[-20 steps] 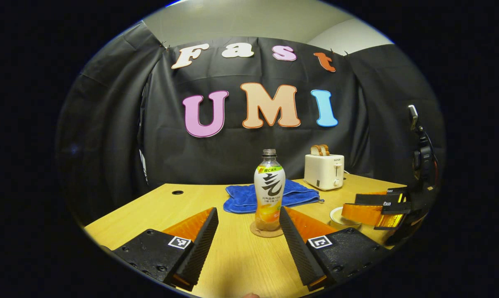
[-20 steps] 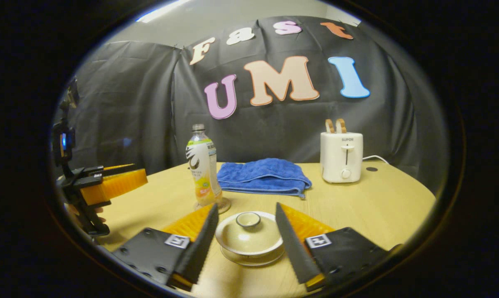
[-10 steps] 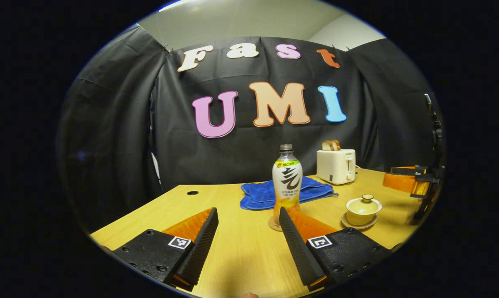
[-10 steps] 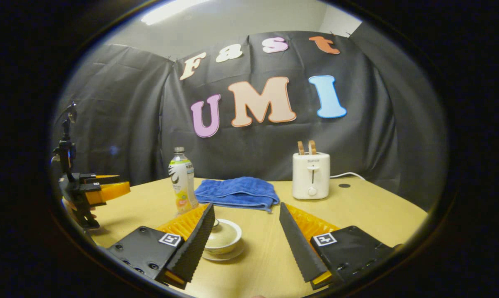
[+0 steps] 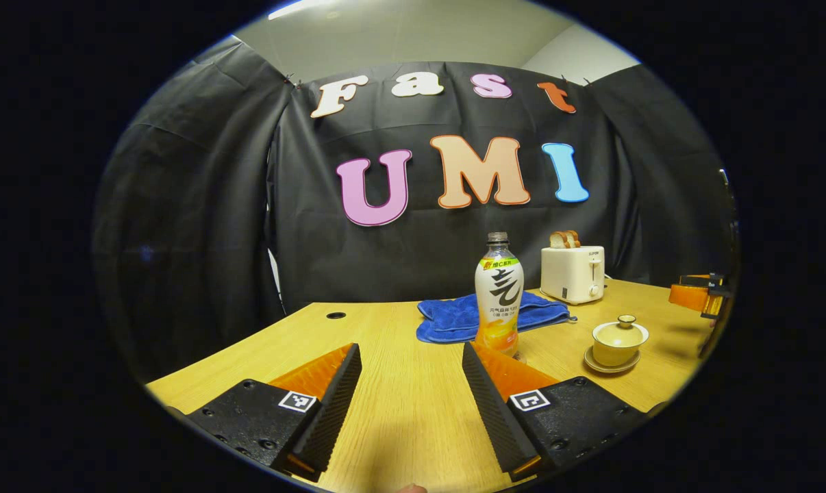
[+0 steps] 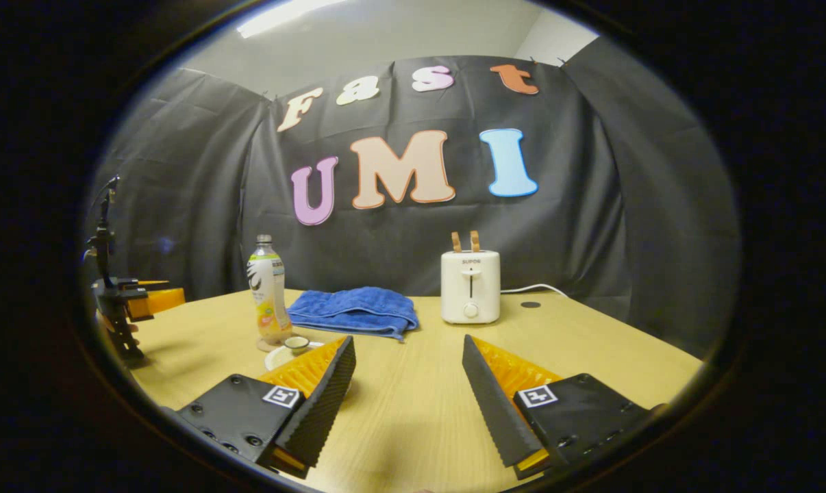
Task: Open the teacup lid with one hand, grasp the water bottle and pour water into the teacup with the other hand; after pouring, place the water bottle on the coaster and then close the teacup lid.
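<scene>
Standing beyond the left gripper's point(image 5: 411, 390) parted jaws, water bottle point(image 5: 498, 296).

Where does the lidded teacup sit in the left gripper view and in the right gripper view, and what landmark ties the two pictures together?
Left gripper view: the teacup stands on its saucer at right of centre, right of the water bottle.
Right gripper view: the teacup is low at left, partly hidden behind that gripper's own left finger, just right of the bottle's base.
Shared landmark: the white toaster behind the blue towel.

Open left claw point(image 5: 411, 397) faces water bottle point(image 5: 498, 293), seemingly beside lidded teacup point(image 5: 619, 339).
</scene>
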The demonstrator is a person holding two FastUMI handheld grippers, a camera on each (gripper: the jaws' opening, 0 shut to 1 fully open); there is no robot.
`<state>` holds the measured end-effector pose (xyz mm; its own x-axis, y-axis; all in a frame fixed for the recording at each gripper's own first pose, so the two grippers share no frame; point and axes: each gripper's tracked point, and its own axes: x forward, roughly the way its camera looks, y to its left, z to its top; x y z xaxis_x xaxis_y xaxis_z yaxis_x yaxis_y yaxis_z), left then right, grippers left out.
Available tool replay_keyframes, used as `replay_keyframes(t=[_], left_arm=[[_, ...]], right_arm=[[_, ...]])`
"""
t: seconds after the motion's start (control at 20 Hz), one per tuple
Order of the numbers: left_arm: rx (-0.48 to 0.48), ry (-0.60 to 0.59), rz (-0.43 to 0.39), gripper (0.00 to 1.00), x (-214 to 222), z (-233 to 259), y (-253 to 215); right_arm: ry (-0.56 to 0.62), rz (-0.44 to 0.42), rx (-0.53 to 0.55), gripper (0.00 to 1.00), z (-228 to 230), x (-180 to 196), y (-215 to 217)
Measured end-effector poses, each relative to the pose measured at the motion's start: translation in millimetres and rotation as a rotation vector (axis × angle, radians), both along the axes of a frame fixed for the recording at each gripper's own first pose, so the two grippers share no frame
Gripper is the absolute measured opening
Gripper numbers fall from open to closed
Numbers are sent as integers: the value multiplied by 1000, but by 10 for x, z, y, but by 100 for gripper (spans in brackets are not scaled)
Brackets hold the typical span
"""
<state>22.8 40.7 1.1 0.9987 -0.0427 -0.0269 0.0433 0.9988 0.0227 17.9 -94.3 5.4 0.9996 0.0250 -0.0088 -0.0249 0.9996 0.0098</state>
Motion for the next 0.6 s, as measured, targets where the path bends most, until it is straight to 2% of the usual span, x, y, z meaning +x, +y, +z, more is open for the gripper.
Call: replay_keyframes(t=[0.35, 0.6], left_arm=[[-52, -8, 15, 87, 0, -104, 43], [-23, 5, 19, 88, 10, -153, 21]], right_arm=[[-16, -56, -1, 96, 10, -56, -99], [-15, -65, -15, 95, 10, -62, -79]])
